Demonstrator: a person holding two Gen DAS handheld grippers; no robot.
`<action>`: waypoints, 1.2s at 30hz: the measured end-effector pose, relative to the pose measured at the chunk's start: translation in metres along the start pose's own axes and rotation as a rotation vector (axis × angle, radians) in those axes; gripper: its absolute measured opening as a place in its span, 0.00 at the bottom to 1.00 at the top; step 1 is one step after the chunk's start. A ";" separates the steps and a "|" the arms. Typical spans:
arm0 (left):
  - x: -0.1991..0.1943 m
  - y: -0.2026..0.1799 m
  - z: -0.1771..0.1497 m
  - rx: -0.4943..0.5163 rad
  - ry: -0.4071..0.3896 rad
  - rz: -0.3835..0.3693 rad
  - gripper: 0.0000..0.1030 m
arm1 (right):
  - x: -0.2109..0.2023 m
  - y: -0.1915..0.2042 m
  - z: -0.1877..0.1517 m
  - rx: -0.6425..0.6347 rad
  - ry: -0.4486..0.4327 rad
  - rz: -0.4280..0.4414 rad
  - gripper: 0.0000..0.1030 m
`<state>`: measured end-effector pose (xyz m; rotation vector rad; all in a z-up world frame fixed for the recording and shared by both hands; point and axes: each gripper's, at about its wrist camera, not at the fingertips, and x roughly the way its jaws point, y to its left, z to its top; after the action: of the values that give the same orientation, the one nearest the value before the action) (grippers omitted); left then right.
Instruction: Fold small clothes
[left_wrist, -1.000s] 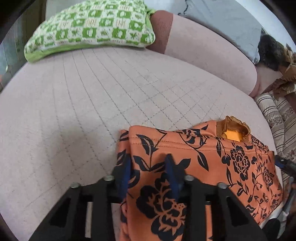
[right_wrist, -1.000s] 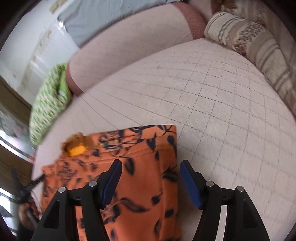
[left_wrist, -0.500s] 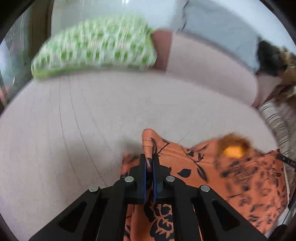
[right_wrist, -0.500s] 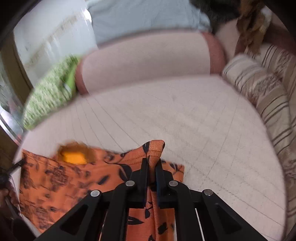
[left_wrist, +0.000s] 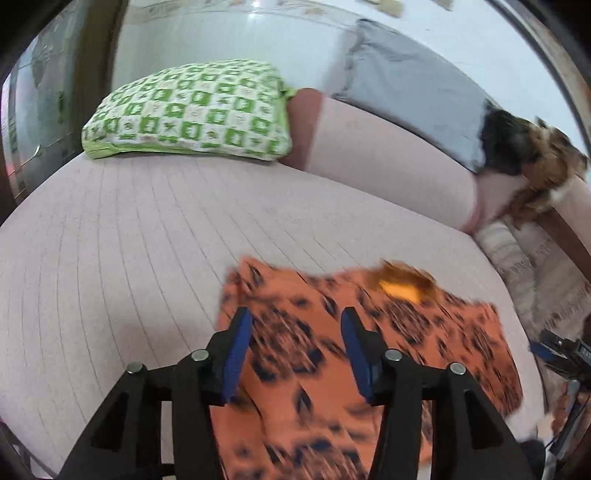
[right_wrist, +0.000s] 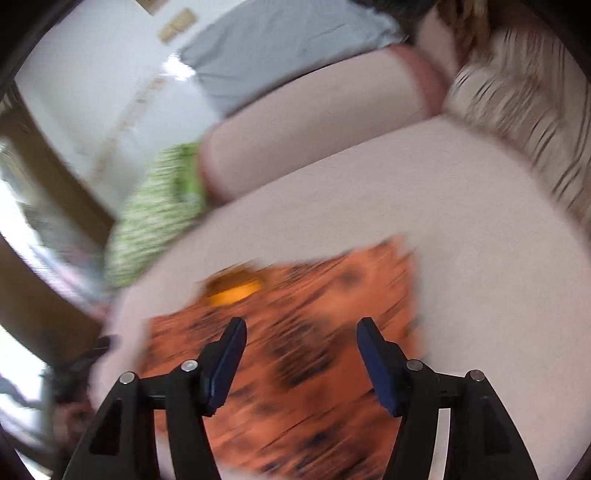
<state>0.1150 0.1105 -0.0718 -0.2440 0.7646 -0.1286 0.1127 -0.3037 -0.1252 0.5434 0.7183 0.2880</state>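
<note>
A small orange garment with a dark floral print (left_wrist: 388, 343) lies on the pale pink quilted sofa seat (left_wrist: 129, 258), its yellow-lined neck opening (left_wrist: 400, 286) at the far edge. My left gripper (left_wrist: 295, 332) is open above the garment's left part, holding nothing. The garment also shows in the right wrist view (right_wrist: 295, 332), blurred by motion. My right gripper (right_wrist: 299, 343) is open above its right part, also empty.
A green-and-white checked pillow (left_wrist: 192, 114) lies at the back left of the seat. A pink backrest (left_wrist: 388, 155) with a grey cloth (left_wrist: 413, 88) runs behind. A striped cushion (right_wrist: 524, 122) and a brown furry item (left_wrist: 546, 162) are at the right.
Both grippers were shut on the garment's far edge half a second ago. Now both have opened and let it go, and the garment lies on the seat.
</note>
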 end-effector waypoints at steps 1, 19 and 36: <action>-0.003 -0.001 -0.012 -0.002 0.021 0.004 0.60 | -0.001 -0.002 -0.016 0.030 0.004 0.040 0.69; -0.005 0.030 -0.057 -0.066 0.194 0.192 0.69 | -0.019 -0.048 -0.065 0.264 0.087 -0.149 0.76; 0.023 0.005 -0.012 0.061 0.165 0.157 0.69 | 0.092 -0.106 0.046 0.480 0.102 0.156 0.73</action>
<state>0.1226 0.1086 -0.0968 -0.1161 0.9394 -0.0237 0.2180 -0.3684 -0.2064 1.0499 0.8502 0.2904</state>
